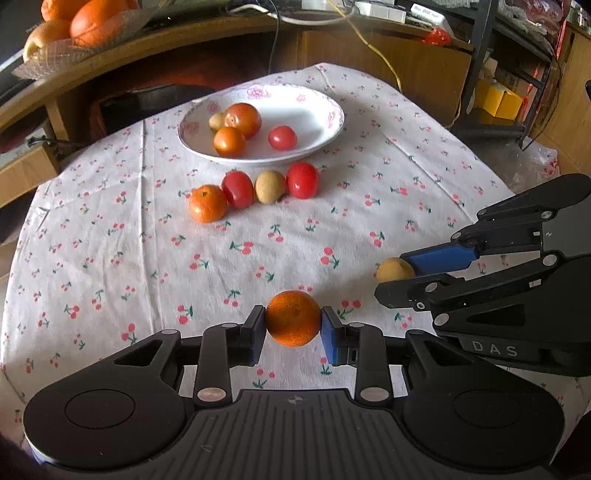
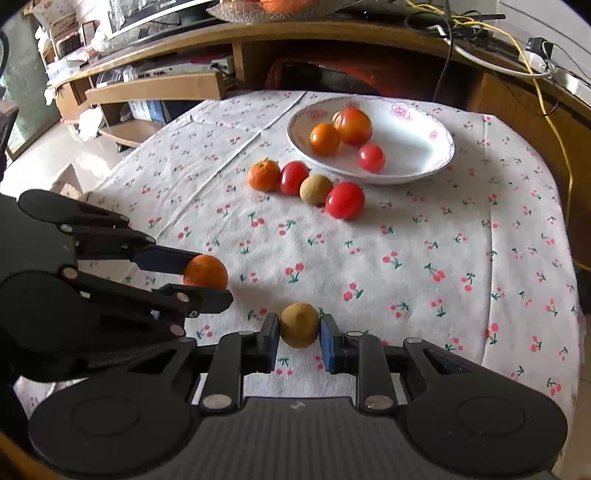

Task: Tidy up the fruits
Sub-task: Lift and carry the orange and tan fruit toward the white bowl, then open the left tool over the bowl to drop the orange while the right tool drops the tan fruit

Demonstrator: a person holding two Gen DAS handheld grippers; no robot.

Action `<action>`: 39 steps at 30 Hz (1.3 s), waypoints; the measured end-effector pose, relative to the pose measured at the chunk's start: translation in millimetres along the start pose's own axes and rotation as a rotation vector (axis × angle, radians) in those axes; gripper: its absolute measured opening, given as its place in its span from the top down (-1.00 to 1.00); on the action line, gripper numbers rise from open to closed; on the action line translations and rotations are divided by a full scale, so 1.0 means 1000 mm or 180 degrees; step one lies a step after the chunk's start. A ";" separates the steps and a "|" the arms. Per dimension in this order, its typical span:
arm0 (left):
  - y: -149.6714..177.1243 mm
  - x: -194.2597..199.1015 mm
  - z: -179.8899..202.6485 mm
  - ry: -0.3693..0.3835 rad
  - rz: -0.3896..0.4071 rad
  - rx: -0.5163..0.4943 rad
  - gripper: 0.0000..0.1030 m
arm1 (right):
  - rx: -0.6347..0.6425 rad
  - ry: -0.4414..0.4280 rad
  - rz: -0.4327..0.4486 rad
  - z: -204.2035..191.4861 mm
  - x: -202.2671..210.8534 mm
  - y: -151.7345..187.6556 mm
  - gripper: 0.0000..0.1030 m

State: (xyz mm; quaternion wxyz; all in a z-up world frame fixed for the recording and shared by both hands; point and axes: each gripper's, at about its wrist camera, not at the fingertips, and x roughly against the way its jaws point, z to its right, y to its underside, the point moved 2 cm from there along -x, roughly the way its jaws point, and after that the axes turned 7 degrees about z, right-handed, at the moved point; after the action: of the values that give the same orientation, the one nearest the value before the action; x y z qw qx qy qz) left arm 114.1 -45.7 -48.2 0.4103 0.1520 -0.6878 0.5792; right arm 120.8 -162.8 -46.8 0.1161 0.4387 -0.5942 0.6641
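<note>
**Both tongs loaded, plate half filled**

The left gripper (image 1: pixel 293 325) is clenched on a small orange mandarin (image 1: pixel 293 318) with dimpled, matte peel, its blue-faced pads pressing each side. The right gripper (image 2: pixel 300 329) is clamped the same way on a round tan fruit (image 2: pixel 299 325), dull and slightly rough like a longan. Both are held near the front edge of the table, close beside each other.

The cloth (image 1: pixel 110 229) is soft white cotton, creased, printed with little red cherries. Farther back sits a glossy white china plate (image 1: pixel 321 99) with pink flowers on the rim. It holds two smooth orange-red fruits, a shiny red tomato (image 1: pixel 282 137) and a small tan fruit. Just in front of the plate, four fruits lie in a touching row: mandarin, red tomato, tan fruit, red tomato.

Only the left wrist view shows the clear ribbed bowl of oranges (image 1: pixel 85 26) on the wooden desk behind; the right wrist view instead shows shelves and floor to the left.
</note>
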 end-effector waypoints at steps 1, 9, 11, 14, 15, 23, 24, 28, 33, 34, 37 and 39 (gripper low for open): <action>-0.002 0.000 0.000 -0.0001 0.0014 0.0011 0.24 | -0.0011 -0.0002 0.0017 0.000 0.001 -0.002 0.50; -0.012 0.004 -0.001 -0.0039 0.0128 0.0059 0.24 | -0.0103 0.0036 0.0138 0.004 0.006 -0.012 0.50; -0.014 0.005 -0.001 -0.0049 0.0155 0.0070 0.24 | -0.0121 0.0042 0.0164 0.005 0.008 -0.015 0.50; -0.019 0.006 -0.002 -0.0064 0.0201 0.0089 0.25 | -0.0157 0.0058 0.0222 0.006 0.011 -0.020 0.50; -0.021 0.007 -0.002 -0.0067 0.0219 0.0098 0.26 | -0.0167 0.0059 0.0242 0.007 0.011 -0.022 0.50; -0.034 0.010 -0.005 -0.0119 0.0320 0.0121 0.27 | -0.0241 0.0098 0.0375 0.010 0.016 -0.034 0.50; -0.037 0.011 -0.005 -0.0124 0.0341 0.0126 0.27 | -0.0253 0.0103 0.0397 0.011 0.017 -0.036 0.50; -0.047 0.013 -0.006 -0.0150 0.0422 0.0114 0.27 | -0.0297 0.0130 0.0484 0.015 0.020 -0.044 0.50; -0.064 0.014 -0.009 -0.0207 0.0534 0.0108 0.27 | -0.0358 0.0174 0.0610 0.023 0.023 -0.058 0.50; -0.067 0.013 -0.010 -0.0211 0.0552 0.0113 0.27 | -0.0373 0.0182 0.0635 0.024 0.023 -0.062 0.50; -0.079 0.010 -0.012 -0.0233 0.0606 0.0127 0.28 | -0.0432 0.0219 0.0712 0.030 0.022 -0.071 0.50; -0.085 0.006 -0.014 -0.0237 0.0626 0.0153 0.28 | -0.0493 0.0231 0.0750 0.035 0.019 -0.078 0.50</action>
State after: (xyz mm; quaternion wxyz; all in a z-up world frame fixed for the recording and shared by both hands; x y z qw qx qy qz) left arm 174.3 -54.8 13.8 0.3218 0.1150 -0.7001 0.6270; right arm 177.8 -180.7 17.4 0.0923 0.3314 -0.6865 0.6406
